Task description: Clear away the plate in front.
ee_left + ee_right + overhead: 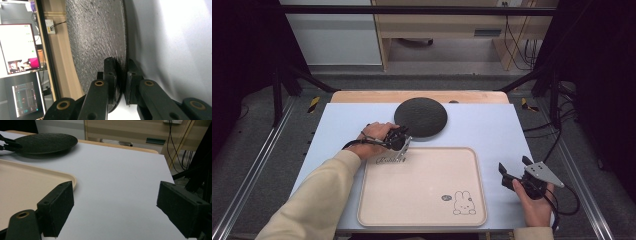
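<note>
Left tool (pixel 121 82) clamped on near rim of black plate (pixel 97 37), right tool (pixel 115 207) apart.

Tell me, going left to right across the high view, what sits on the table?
Left tool shut on the black plate's rim → black plate → beige tray → right tool, open, beside the tray.

Beyond your table (pixel 492 125) you face a wooden desk (pixel 452 25), grey floor (pixel 257 150) and dangling cables (pixel 517 45).
</note>
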### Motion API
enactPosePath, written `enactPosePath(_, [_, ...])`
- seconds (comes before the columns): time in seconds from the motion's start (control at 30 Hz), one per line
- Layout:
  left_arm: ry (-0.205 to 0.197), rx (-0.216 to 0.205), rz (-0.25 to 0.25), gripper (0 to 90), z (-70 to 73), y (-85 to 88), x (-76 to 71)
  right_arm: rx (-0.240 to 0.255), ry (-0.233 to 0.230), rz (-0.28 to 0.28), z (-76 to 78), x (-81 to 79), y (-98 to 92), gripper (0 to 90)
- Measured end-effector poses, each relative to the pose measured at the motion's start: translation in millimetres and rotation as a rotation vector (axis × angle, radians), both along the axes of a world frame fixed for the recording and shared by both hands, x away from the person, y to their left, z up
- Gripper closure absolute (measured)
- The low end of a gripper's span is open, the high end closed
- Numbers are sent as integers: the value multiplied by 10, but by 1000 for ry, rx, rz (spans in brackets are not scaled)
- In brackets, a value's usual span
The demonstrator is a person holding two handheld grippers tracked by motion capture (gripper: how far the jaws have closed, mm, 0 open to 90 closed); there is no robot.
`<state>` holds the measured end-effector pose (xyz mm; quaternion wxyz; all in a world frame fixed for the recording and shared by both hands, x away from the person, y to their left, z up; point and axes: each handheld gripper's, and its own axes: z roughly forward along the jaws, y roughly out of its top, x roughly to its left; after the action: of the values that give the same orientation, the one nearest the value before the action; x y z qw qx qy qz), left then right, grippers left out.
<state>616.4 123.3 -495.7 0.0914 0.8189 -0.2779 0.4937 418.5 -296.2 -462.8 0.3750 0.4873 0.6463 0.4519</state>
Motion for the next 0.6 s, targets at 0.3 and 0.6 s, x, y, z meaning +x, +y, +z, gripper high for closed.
enactPosePath(0.3, [8, -33, 2, 847, 50, -61, -45, 1, 3, -2, -2, 1, -2, 143])
enactPosePath(0.6, [-9, -19, -8, 861, 109, -151, -104, -3, 10, -5, -9, 3, -10, 148])
